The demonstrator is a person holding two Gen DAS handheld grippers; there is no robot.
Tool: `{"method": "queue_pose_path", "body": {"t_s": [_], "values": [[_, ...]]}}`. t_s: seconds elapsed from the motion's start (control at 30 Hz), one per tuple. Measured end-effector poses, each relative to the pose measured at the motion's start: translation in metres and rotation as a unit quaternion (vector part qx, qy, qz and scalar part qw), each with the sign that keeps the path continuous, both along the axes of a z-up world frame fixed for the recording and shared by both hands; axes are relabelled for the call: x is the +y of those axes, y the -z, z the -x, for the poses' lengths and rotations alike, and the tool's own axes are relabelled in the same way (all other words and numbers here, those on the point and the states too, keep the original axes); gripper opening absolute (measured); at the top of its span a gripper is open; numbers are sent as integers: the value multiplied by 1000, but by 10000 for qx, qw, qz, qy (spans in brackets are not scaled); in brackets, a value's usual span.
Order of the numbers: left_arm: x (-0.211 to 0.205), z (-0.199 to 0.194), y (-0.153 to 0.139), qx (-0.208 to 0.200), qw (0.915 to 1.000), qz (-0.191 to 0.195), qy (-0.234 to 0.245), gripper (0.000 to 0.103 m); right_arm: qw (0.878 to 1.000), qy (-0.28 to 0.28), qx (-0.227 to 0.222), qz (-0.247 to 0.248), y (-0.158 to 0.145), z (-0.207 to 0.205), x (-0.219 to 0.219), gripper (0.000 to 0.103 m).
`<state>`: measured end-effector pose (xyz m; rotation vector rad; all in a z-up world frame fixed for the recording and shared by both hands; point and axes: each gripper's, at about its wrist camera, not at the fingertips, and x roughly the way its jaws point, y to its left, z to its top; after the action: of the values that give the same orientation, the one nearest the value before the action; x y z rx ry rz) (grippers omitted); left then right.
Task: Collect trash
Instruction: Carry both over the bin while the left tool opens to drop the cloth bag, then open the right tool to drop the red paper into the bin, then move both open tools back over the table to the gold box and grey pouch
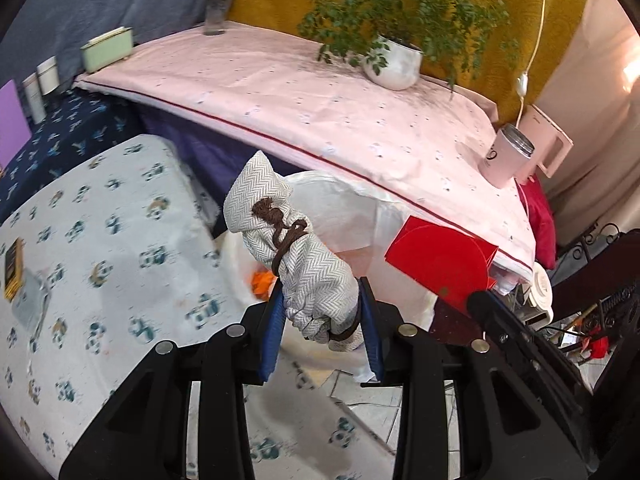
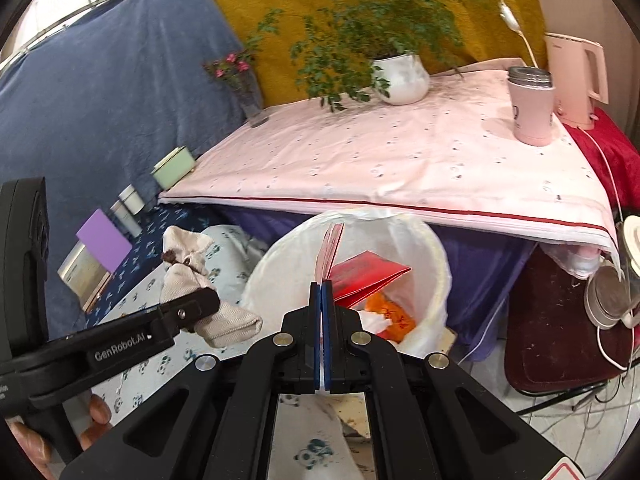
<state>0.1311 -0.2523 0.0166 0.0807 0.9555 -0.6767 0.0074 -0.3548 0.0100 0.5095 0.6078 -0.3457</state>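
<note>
- L gripper (image 1: pixel 326 308): clamped on a herringbone cloth pouch (image 1: pixel 296 252) tied w/ brown cord; pouch sticks up past the blue pads, held above the panda-print cloth (image 1: pixel 100 240), just left of the bin.
- R gripper (image 2: pixel 322 292): jaws pressed together on a thin red paper (image 2: pixel 331 250), standing edge-on over the bin mouth.
- White-lined bin (image 2: pixel 436 264) sits in front of the pink-covered table (image 2: pixel 400 168); red folder (image 2: pixel 368 278) & orange scraps (image 2: pixel 390 312) already inside.

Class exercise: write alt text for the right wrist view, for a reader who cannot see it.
The right gripper, shut on a red paper envelope, holds it over a white-lined trash bin. At left, the left gripper holds a tied cloth pouch.
</note>
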Motion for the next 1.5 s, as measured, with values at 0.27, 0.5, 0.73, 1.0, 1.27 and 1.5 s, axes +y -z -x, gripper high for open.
{"method": "queue_pose_path", "body": {"t_s": [0.27, 0.5, 0.73, 1.0, 1.27, 1.5], "values": [[-20, -14, 9, -22, 10000, 56, -41, 58, 9998, 141, 115, -97, 16, -5, -25, 1], [-3, -28, 13, -30, 9995, 22, -300, 59, 9998, 66, 141, -152, 24, -18, -25, 1], [18, -37, 16, 30, 9985, 39, -551, 59, 9997, -100, 181, -153, 27, -35, -15, 1], [34, -38, 19, -42, 9977, -20, -670, 60, 9989, -302, 352, -119, 37, -63, -2, 7], [54, -37, 18, -63, 9962, -12, -864, 64, 9987, -363, 312, -148, 32, -61, 12, 11], [81, -32, 11, -112, 9938, 62, -1101, 70, 9987, -479, 183, -49, 13, -54, 33, 15]]}}
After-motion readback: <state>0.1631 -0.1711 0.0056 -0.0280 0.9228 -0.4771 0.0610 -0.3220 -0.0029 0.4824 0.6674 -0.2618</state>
